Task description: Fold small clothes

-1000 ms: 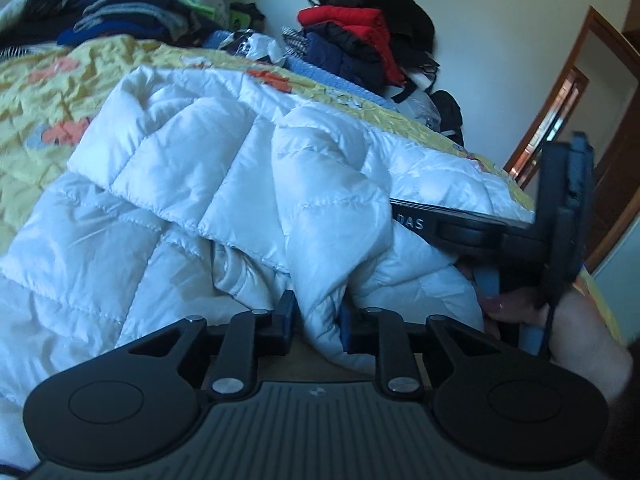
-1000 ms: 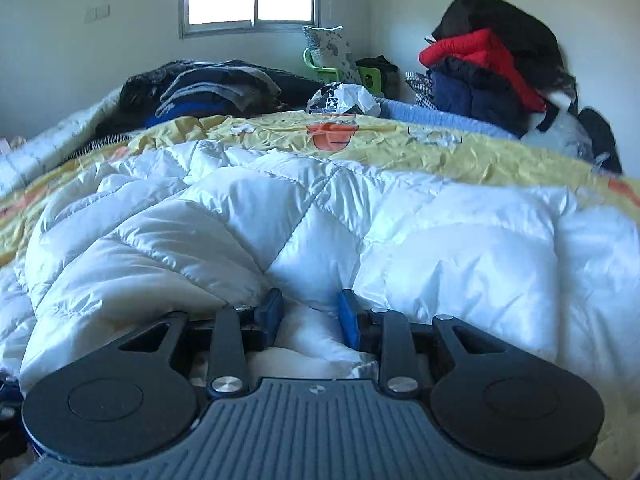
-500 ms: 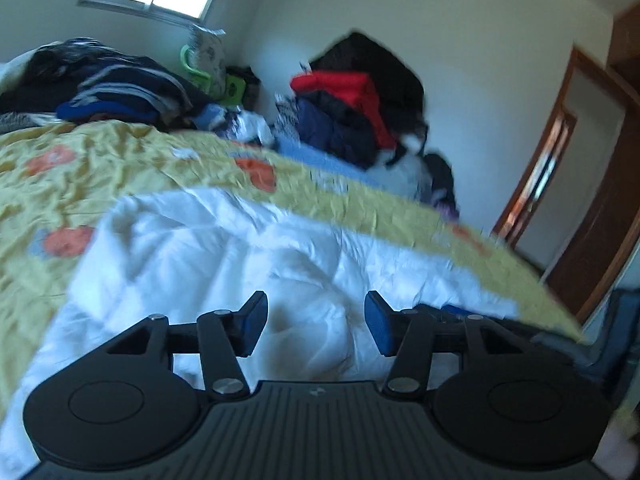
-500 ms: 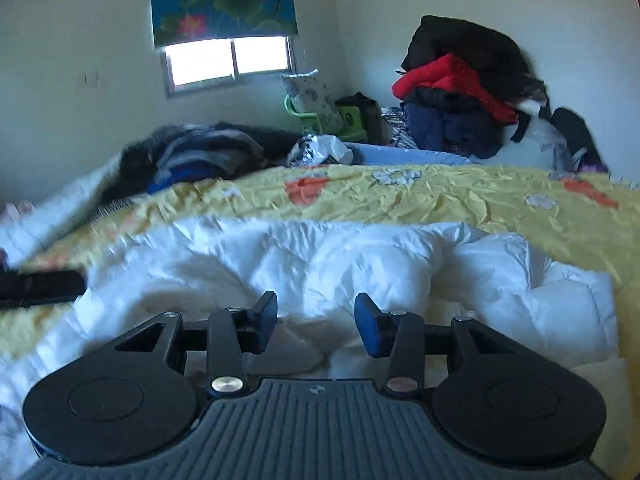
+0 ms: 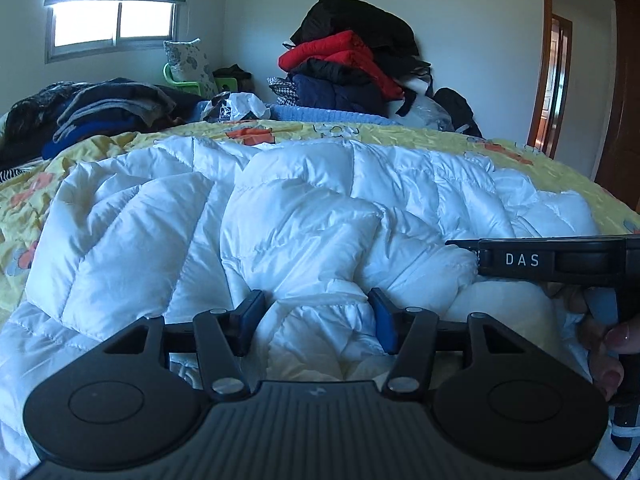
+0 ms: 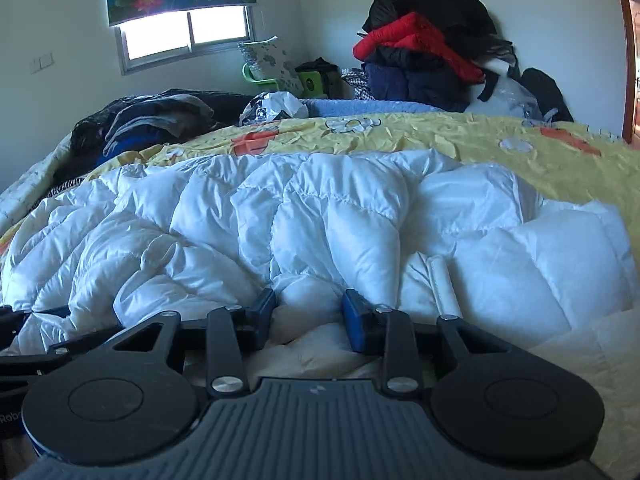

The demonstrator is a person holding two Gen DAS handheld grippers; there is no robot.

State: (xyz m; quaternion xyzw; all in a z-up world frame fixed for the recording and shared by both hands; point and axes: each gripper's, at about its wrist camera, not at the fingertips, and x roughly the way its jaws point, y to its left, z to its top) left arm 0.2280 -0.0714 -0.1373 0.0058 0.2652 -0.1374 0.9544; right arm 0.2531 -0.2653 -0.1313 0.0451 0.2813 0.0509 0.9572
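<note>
A white quilted puffer jacket (image 5: 304,208) lies folded over on the yellow bedspread (image 5: 400,130); it also fills the right wrist view (image 6: 320,216). My left gripper (image 5: 316,322) is open, low over the jacket's near edge, with puffed fabric bulging between its blue pads. My right gripper (image 6: 308,316) is open too, its pads either side of a fold at the near edge. The right gripper's body (image 5: 560,264) shows at the right of the left wrist view, held by a hand.
A tall heap of black, red and navy clothes (image 5: 352,68) stands at the bed's far side. A dark pile of clothes (image 5: 100,112) lies far left. A plastic bag (image 6: 276,108) and a pillow (image 6: 272,60) are at the back. A wooden door frame (image 5: 556,80) is at the right.
Both grippers were shut on the jacket a second ago. They let go, lifted away, and have come back down open over its near edge. The jacket now lies folded over.
</note>
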